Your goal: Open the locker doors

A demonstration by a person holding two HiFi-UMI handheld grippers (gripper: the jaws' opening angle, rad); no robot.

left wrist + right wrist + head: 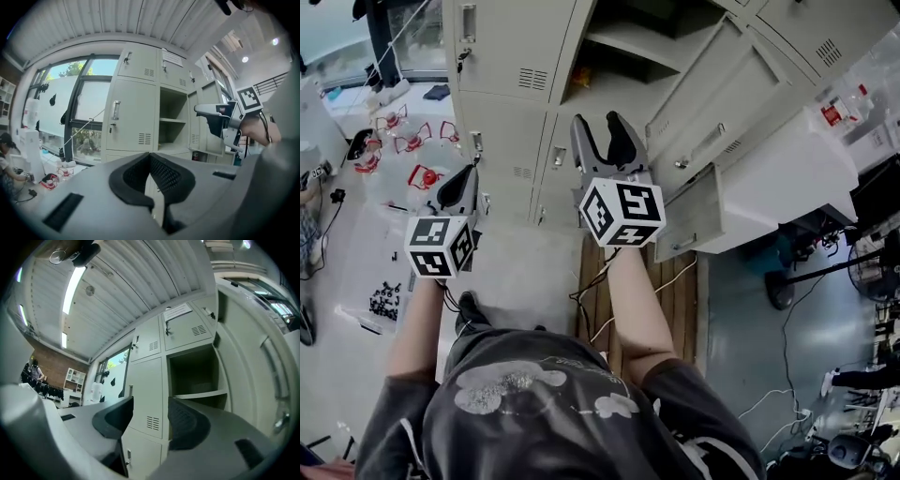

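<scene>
The lockers [502, 56] stand upright on the floor as a bank of pale grey columns. Each door is taller than it is wide, its long axis vertical and its face turned toward the person. In the middle column the open compartment [628, 42] shows a dark inside crossed by one level shelf [172, 120]; what else it holds cannot be made out. Its open door [712, 103] hangs from the compartment's right side and stands out toward the person, with the handle on its free edge. The closed door [131, 117] just left of the opening lies flat in the locker front, with a handle near its left edge and a vent low down. The small doors above it are shut as well.

The right hand-held gripper [150, 404] is held up in front of the open compartment, its jaws well apart and gripping nothing. The left hand-held gripper [150, 154] sits lower and further left, before the closed column, its jaws pressed together and empty. Both stand apart from the lockers.

On the floor [366, 244] left of the lockers, near the window, lie small red things [412, 141].
</scene>
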